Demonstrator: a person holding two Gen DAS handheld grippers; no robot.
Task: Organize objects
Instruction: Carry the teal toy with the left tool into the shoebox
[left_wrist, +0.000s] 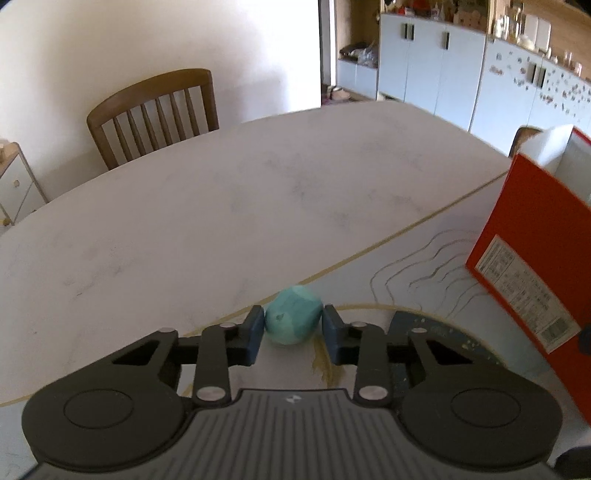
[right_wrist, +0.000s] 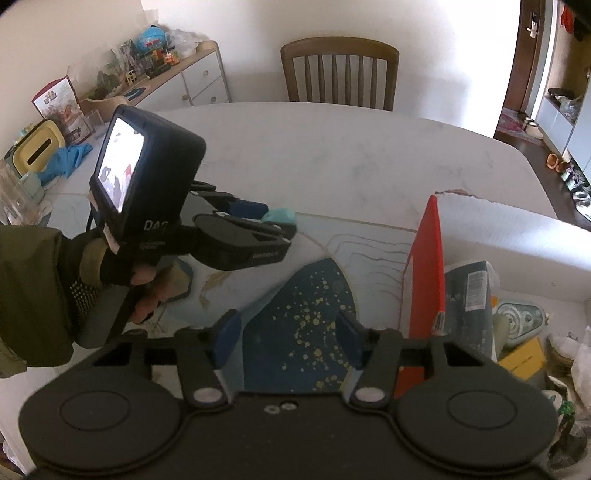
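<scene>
A teal faceted ball (left_wrist: 293, 319) rests on a white placemat (left_wrist: 406, 266) with a dark blue speckled patch (right_wrist: 295, 314). My left gripper (left_wrist: 293, 314) has a blue pad against each side of the ball and is shut on it. The right wrist view shows the same gripper (right_wrist: 279, 221) from the side, held by a gloved hand (right_wrist: 144, 280), with the ball (right_wrist: 280, 215) at its tips. My right gripper (right_wrist: 288, 321) hovers over the blue patch, open, with nothing between its fingers. An orange box (left_wrist: 517, 240) stands to the right.
The orange box (right_wrist: 428, 258) holds a dark packet (right_wrist: 467, 295) and other items. A wooden chair (right_wrist: 340, 70) stands at the far side of the marble table (left_wrist: 221, 203). A yellow tissue box (right_wrist: 37, 147) and blue cloth (right_wrist: 70, 158) lie far left, by a cluttered sideboard (right_wrist: 199, 74).
</scene>
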